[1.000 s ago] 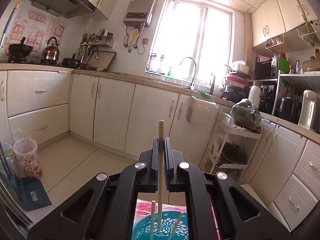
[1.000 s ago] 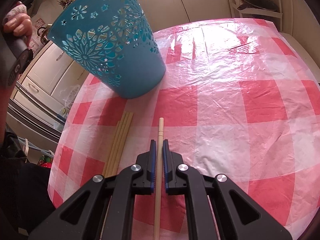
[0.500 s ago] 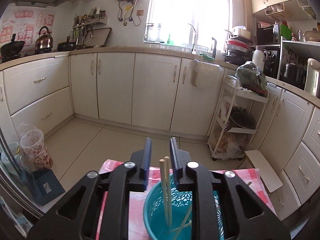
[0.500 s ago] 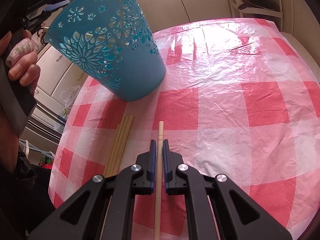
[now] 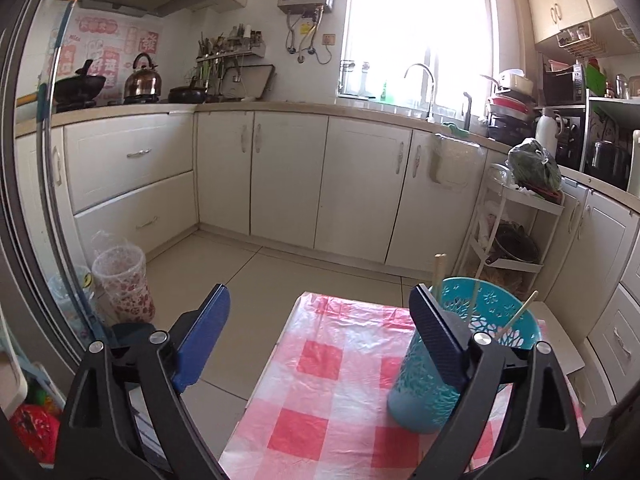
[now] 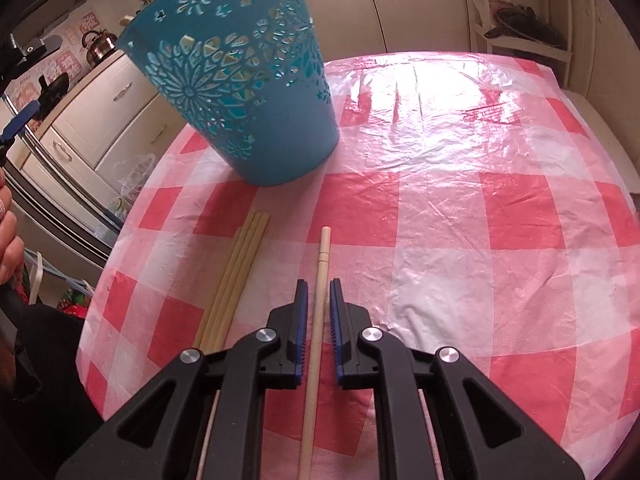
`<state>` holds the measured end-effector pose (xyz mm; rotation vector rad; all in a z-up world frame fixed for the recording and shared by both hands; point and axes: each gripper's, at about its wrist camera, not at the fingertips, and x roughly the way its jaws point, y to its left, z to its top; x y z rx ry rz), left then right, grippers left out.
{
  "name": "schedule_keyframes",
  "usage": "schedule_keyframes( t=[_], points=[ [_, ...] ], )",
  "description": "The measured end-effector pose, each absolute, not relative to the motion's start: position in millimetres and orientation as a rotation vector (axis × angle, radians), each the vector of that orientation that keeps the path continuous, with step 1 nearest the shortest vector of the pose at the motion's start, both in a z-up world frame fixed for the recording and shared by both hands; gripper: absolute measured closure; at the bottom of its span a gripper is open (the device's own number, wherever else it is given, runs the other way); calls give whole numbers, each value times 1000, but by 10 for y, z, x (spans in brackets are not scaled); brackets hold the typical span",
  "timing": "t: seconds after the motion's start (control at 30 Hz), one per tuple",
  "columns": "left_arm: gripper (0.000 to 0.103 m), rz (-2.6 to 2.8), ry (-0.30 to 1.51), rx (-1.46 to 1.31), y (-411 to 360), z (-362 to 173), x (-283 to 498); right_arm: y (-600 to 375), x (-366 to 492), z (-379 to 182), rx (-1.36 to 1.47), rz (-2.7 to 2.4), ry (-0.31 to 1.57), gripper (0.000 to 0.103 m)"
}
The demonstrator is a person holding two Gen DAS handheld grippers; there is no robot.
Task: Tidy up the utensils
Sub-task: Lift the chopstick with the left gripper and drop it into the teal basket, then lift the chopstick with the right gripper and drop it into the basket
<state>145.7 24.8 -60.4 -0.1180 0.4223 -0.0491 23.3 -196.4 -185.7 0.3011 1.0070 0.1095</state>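
Observation:
A teal cut-out basket (image 5: pixel 460 360) stands on the red-checked tablecloth (image 5: pixel 340 380) with several chopsticks (image 5: pixel 438 276) sticking out of it. My left gripper (image 5: pixel 320 336) is wide open and empty, up and to the left of the basket. In the right wrist view the basket (image 6: pixel 240 92) is at the far left. My right gripper (image 6: pixel 318 312) is slightly open around a single chopstick (image 6: pixel 322 256) that lies on the cloth; the pads do not touch it. A bundle of chopsticks (image 6: pixel 240 264) lies just left of it.
Kitchen cabinets (image 5: pixel 288 180) and a white rack (image 5: pixel 512 232) stand beyond the table's far edge. A bin (image 5: pixel 124 280) is on the floor at left. The person's hand (image 6: pixel 8 240) is at the left border of the right wrist view.
My left gripper opened, dropped its chopstick into the basket and pulled back to the left. My right gripper's jaws parted slightly around the single chopstick.

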Motion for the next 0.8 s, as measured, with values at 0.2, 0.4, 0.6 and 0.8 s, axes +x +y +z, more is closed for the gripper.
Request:
schedule_keyframes(
  t=[0.2,0.4,0.6,0.8],
  points=[
    [16,-31,486,-192,469,-747,1545,-1653,238,-1840,41,59,988,96],
    [16,-21,502,-245,586,-785,1580,-1917,153,-1524,287,172,935,97],
    [16,-4,522,-314,743,-810,1621,-2092,50,-716,489,305,719,97],
    [16,3,519,-338,789,-813,1611,-2190,484,33,567,298,468,97]
  ],
)
